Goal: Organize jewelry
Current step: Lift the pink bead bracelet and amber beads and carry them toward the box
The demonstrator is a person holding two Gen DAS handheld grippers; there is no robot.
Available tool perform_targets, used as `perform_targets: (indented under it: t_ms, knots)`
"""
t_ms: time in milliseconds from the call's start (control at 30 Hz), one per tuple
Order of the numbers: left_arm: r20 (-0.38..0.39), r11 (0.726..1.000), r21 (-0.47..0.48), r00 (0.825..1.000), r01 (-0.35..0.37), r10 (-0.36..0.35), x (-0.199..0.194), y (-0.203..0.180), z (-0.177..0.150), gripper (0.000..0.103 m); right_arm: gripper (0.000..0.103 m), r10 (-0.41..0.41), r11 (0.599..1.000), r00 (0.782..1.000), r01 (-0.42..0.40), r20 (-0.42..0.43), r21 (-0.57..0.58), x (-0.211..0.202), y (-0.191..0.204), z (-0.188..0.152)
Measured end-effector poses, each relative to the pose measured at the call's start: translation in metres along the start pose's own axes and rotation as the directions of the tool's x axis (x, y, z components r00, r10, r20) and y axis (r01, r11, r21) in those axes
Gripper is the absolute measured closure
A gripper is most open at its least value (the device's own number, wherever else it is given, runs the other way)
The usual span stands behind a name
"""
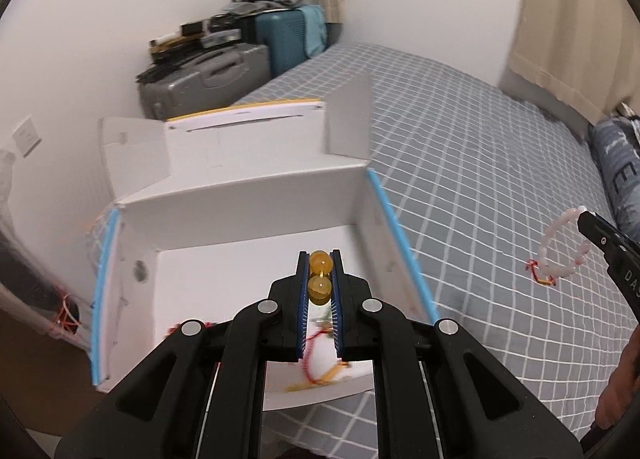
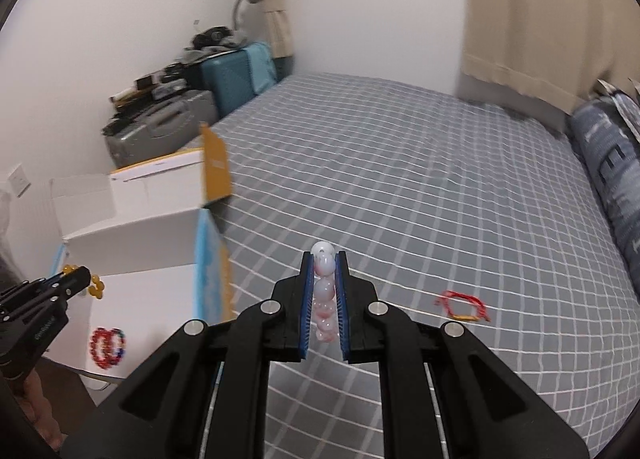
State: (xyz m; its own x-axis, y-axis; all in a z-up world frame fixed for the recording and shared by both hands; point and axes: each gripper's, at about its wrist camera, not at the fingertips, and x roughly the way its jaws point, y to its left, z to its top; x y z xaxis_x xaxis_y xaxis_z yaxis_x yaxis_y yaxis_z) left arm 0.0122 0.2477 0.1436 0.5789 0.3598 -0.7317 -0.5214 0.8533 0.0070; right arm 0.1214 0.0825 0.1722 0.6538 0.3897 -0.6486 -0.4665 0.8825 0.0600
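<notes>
1. Covering the bed (image 2: 400,163): grey checked sheet; suitcases (image 2: 224,75) by the wall.
2. Left tool (image 1: 320,279) clamps amber bracelet (image 1: 320,277), lengthwise, above the white box (image 1: 248,219).
3. Right tool (image 2: 324,291) clamps pink bracelet (image 2: 324,295), lengthwise, over the bed.

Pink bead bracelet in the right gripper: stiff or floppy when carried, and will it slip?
The pink bead bracelet probably hangs as a loose loop, so some swing seems likely. Smooth round beads may roll between the right gripper's pads; several beads are clamped, so slipping looks unlikely.
</notes>
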Motion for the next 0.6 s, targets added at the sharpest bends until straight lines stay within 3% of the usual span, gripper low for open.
perform_targets:
  t_ms: [367,600]
  knots:
    - [-0.025,0.996,-0.080,0.999,-0.044,0.042,0.003,0.075,-0.007,0.094,0.093,0.114,0.986,0.994,-0.113,-0.006,-0.118,0.016,0.102,-0.002]
    - [-0.078,0.992,-0.107,0.995,-0.068,0.060,0.028,0.105,-0.016,0.094,0.093,0.145,0.974,0.988,-0.150,-0.043,-0.167,0.041,0.140,-0.011]
